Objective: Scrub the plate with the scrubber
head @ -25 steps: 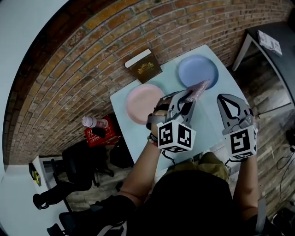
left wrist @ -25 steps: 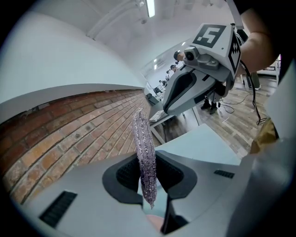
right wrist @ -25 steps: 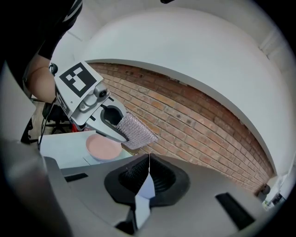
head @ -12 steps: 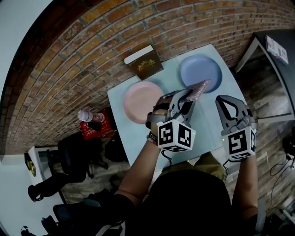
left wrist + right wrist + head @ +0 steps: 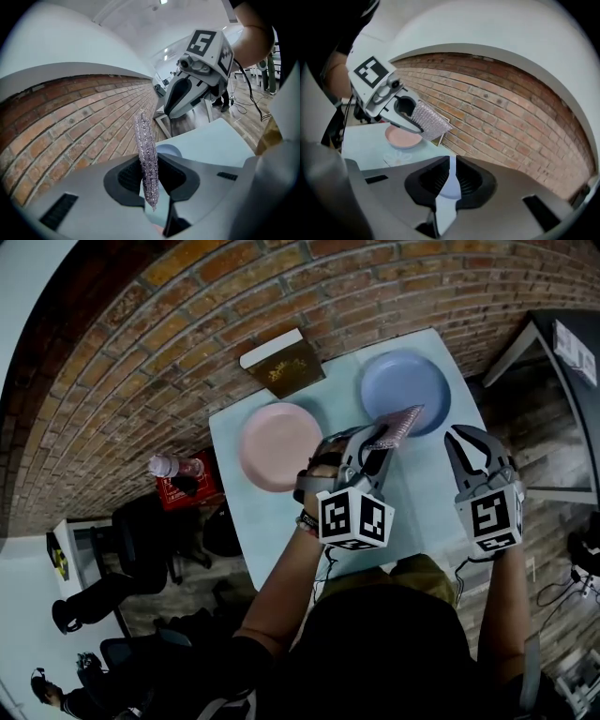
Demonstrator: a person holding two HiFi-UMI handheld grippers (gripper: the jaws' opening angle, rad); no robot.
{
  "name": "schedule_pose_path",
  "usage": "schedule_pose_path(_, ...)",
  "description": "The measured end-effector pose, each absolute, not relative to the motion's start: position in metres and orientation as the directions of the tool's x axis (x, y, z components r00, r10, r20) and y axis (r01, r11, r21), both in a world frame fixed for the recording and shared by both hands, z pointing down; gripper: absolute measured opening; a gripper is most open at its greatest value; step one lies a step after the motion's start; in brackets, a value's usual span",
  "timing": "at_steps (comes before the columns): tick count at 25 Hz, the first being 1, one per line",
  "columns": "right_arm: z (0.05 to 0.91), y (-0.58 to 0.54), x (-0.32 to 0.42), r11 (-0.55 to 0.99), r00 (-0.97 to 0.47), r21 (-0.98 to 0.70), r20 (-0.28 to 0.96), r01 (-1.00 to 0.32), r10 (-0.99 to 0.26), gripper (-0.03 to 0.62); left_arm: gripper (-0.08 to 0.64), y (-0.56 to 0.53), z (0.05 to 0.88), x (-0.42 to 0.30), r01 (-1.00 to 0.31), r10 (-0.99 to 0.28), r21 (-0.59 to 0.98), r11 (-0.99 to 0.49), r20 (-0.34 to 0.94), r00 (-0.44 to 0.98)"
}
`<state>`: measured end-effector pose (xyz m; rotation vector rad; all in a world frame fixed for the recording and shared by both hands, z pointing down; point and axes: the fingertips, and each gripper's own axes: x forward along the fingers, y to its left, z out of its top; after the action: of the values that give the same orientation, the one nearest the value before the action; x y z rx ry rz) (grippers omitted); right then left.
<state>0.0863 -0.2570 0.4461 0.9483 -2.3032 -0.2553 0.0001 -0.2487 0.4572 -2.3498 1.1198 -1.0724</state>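
A pink plate [image 5: 278, 446] and a blue plate [image 5: 405, 390] lie on the pale blue table [image 5: 422, 488]. My left gripper [image 5: 377, 441] is shut on a sparkly pink scrubber [image 5: 396, 427], holding it in the air over the near edge of the blue plate. In the left gripper view the scrubber [image 5: 146, 157] stands upright between the pads, with the blue plate [image 5: 168, 151] behind it. My right gripper [image 5: 473, 442] hovers to the right of the scrubber, shut with nothing in it. The right gripper view shows the blue plate [image 5: 449, 186] under its jaws and the pink plate [image 5: 401, 138] beyond.
A brown book [image 5: 281, 364] lies at the table's far edge by the brick wall. On the floor to the left stand a red crate [image 5: 186, 491] with a bottle and black chairs [image 5: 141, 549]. A dark table [image 5: 558, 343] stands at the right.
Both grippers stay almost where they were above the table; the right one has drifted slightly right. The scrubber stays in the left gripper.
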Motion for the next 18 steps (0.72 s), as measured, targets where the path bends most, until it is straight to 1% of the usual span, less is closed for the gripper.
schedule_pose_path(2, 0.459, -0.273, 0.103, 0.699, -0.535, 0.233, 0.498, -0.676, -0.683, 0.038, 0.078, -0.255, 0.461, 0.003, -0.537, -0.772, -0.556, -0.634, 0.496, 0.398)
schedule_pose_path(5, 0.484, -0.295, 0.129, 0.598, -0.532, -0.053, 0.522, -0.8, -0.666, 0.038, 0.08, -0.265, 0.469, 0.006, -0.551, -0.777, -0.551, -0.626, 0.503, 0.38)
schedule_pose_path(7, 0.503, -0.308, 0.142, 0.51, -0.549, -0.234, 0.522, -0.828, -0.652, 0.038, 0.08, -0.269, 0.475, 0.008, -0.561, -0.78, -0.548, -0.62, 0.506, 0.368)
schedule_pose_path(9, 0.521, -0.32, 0.153, 0.417, -0.558, -0.372, 0.525, -0.83, -0.643, 0.042, 0.08, -0.273, 0.482, 0.01, -0.572, -0.783, -0.543, -0.614, 0.509, 0.358)
schedule_pose_path(11, 0.537, -0.331, 0.161, 0.335, -0.56, -0.464, 0.528, -0.82, -0.638, 0.085, 0.08, -0.276, 0.486, 0.012, -0.582, -0.785, -0.538, -0.609, 0.511, 0.349)
schedule_pose_path(12, 0.544, -0.337, 0.163, 0.306, -0.561, -0.494, 0.53, -0.814, -0.636, 0.096, 0.08, -0.277, 0.487, 0.013, -0.587, -0.787, -0.537, -0.606, 0.512, 0.344)
schedule_pose_path(18, 0.6, -0.362, 0.161, 0.184, -0.573, -0.593, 0.577, -0.784, -0.582, 0.117, 0.08, -0.284, 0.498, 0.012, -0.614, -0.797, -0.532, -0.582, 0.524, 0.301)
